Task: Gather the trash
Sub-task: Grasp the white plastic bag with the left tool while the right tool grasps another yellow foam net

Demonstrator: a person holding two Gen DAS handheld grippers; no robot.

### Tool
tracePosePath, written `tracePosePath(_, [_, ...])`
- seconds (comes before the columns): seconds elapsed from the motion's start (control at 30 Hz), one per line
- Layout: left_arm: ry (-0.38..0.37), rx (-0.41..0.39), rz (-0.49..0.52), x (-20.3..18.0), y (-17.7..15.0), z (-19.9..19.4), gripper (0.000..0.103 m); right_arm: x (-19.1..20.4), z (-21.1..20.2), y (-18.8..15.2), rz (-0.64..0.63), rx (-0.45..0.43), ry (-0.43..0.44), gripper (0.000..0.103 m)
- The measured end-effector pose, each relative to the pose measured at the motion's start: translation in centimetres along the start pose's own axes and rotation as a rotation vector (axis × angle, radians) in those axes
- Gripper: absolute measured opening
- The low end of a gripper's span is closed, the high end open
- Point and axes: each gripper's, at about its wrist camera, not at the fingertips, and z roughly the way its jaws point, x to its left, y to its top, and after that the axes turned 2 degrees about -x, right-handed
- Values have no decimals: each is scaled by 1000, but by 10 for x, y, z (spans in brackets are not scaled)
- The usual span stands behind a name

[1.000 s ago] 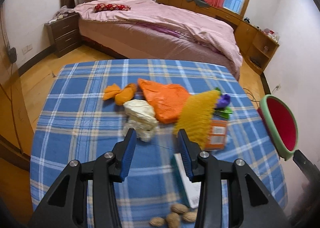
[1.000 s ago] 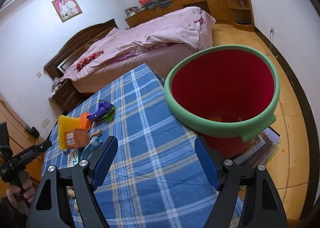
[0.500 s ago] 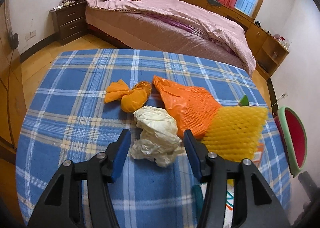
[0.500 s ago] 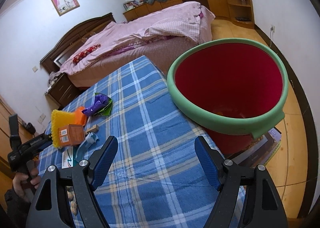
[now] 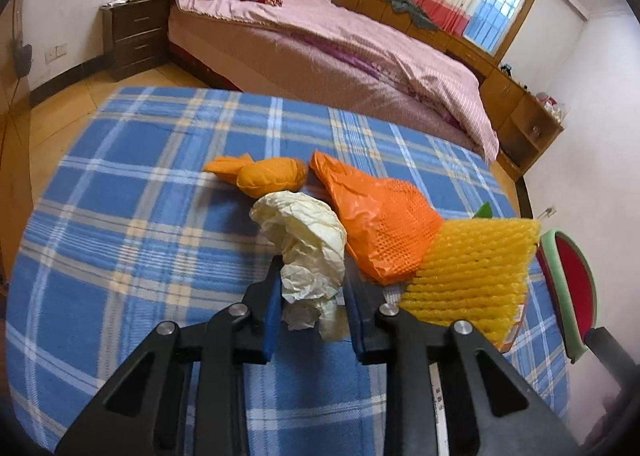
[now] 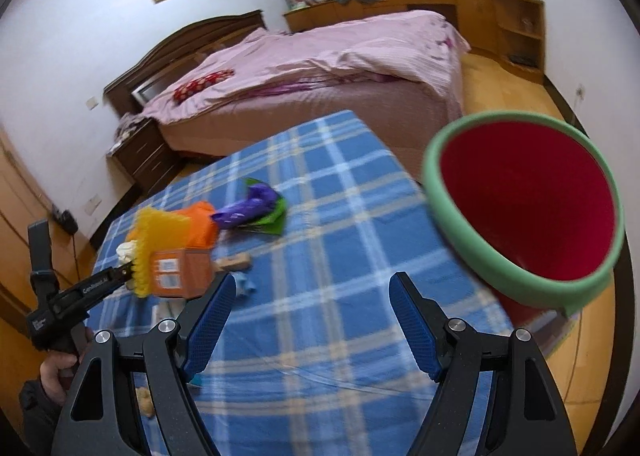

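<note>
The left tongs [image 5: 310, 292] are closing on the crumpled white paper [image 5: 306, 240]. A second ago they were hanging back from the pile with the paper lying ahead of them. Now they have come down and forward, and the paper is sitting right between the two blue pads [image 5: 274, 310]. The pads look like they are touching the paper on both sides, though the paper is hiding the tips, so I cannot be sure how hard they are pinching.

The paper is still resting on the blue checked worktop [image 5: 132, 224]. It is touching the orange bag [image 5: 372, 216], and the small orange bundle [image 5: 264, 176] is lying just behind it. The yellow foam net [image 5: 472, 272] is sitting beside the orange bag.

The right tongs [image 6: 310, 320] are staying wide with nothing between them. They have swung across, so the red bin with the green rim [image 6: 528, 208] is now showing farther to the right, past the edge of the worktop.

This means one piece of trash is almost caught. It is not lifted yet. The bin is well apart from the paper, so the paper is going to need a carry across the worktop.
</note>
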Motion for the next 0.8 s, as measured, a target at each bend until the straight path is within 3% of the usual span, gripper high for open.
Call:
tracePosePath(0.43, [2, -72, -77, 26, 13, -26, 28, 82, 31, 25, -86, 22, 122, 80])
tracePosePath(0.8, [-5, -80, -112, 37, 14, -27, 28, 125, 87, 32, -173, 116, 134, 80])
